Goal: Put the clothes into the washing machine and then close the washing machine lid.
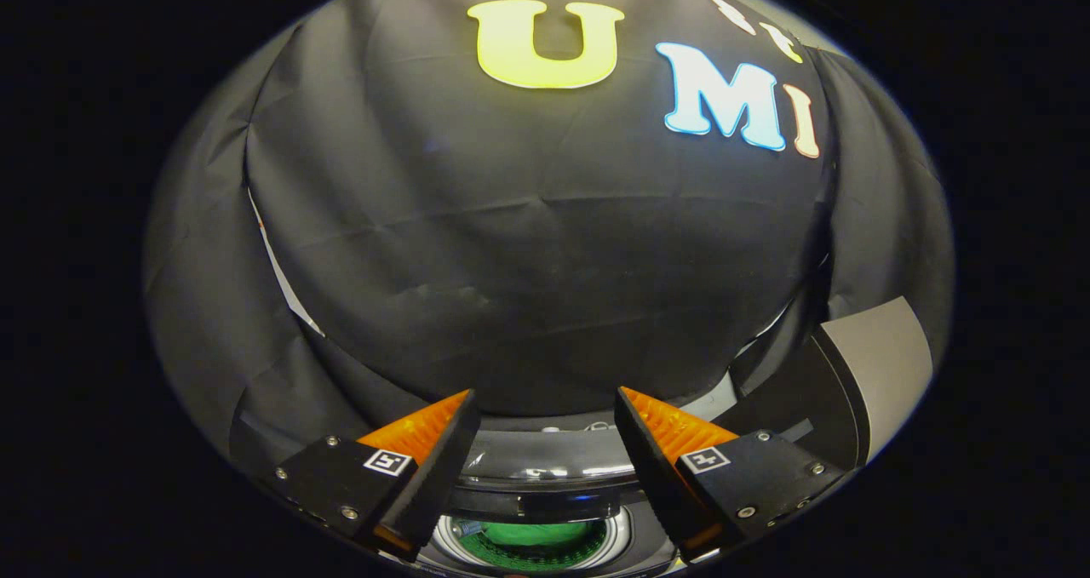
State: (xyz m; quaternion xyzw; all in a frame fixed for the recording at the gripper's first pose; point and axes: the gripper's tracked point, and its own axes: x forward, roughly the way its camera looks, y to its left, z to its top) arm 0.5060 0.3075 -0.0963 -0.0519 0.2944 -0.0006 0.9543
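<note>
A black cloth wall (pixel 545 246) is filling most of the scene, hanging far beyond the gripper and draping down to the washer top.

To the right, a flat dark panel with a pale grey edge (pixel 851 374) is standing tilted up. It is probably the washer's raised lid, though that is a judgement.

Low and near, the washer (pixel 545 467) is showing its glossy dark top rim, curving from left to right between the fingers. Just below that rim, the round drum opening (pixel 532 544) is sitting open, ringed in pale metal.

Inside the drum, something green (pixel 532 534) is lying. It may be a piece of clothing already inside, but too little of it is showing to be sure.

The gripper (pixel 545 425) is hovering above the drum with its fingers spread well apart and nothing between them. It is gripping nothing.

Judging from this, the clothes may be in and the lid is still waiting to be closed.

What could go wrong: the lid is lying off to the right, away from where the fingers are pointing, so a reach made without turning could miss its edge or knock it. The open fingers could slip off the thin lid edge if they are closing on too little of it. A lid dropped rather than guided could slam, or catch cloth sitting high in the drum.
</note>
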